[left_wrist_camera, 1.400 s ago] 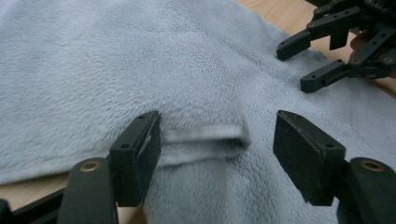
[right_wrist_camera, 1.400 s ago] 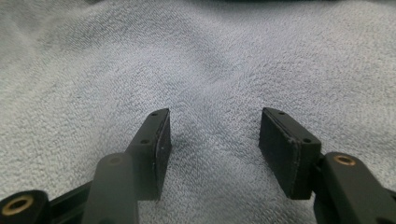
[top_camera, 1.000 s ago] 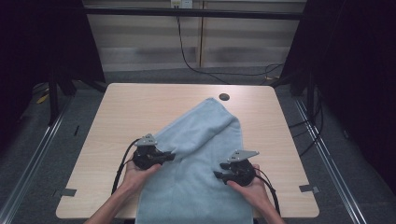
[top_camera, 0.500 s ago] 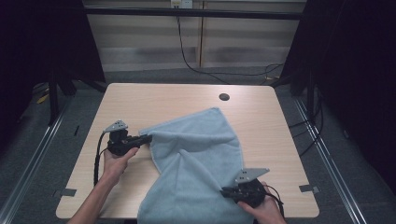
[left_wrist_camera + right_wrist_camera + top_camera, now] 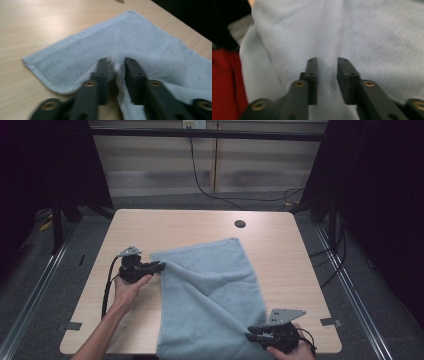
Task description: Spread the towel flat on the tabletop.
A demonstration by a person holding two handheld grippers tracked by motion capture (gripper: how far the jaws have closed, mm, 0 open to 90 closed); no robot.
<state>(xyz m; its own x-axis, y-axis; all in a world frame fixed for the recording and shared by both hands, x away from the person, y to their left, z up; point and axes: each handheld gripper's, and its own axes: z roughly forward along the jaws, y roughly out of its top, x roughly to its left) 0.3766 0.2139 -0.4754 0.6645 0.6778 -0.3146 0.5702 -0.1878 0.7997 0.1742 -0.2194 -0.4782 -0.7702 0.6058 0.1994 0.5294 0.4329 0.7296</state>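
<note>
A light blue towel (image 5: 215,295) lies spread on the wooden table (image 5: 175,227), its near end hanging over the front edge. My left gripper (image 5: 159,266) is at the towel's left edge. Its jaws have just been opening and stand apart, with a loose ridge of towel (image 5: 140,42) standing between them in the left gripper view (image 5: 117,62). My right gripper (image 5: 251,334) lies at the towel's near right part. Its jaws have also just been opening and are parted (image 5: 326,61) above the flat towel (image 5: 362,32), with nothing pinched.
A round cable hole (image 5: 240,224) sits near the table's far edge. Bare tabletop surrounds the towel on the left, right and far sides. A red shape (image 5: 224,82) shows beyond the towel's edge in the right gripper view. Dark floor and curtains surround the table.
The two grippers have drawn apart, left going left and right coming toward the near right corner. The towel, earlier bunched and raised between them, now lies wider and flatter. Both pairs of jaws have parted.
</note>
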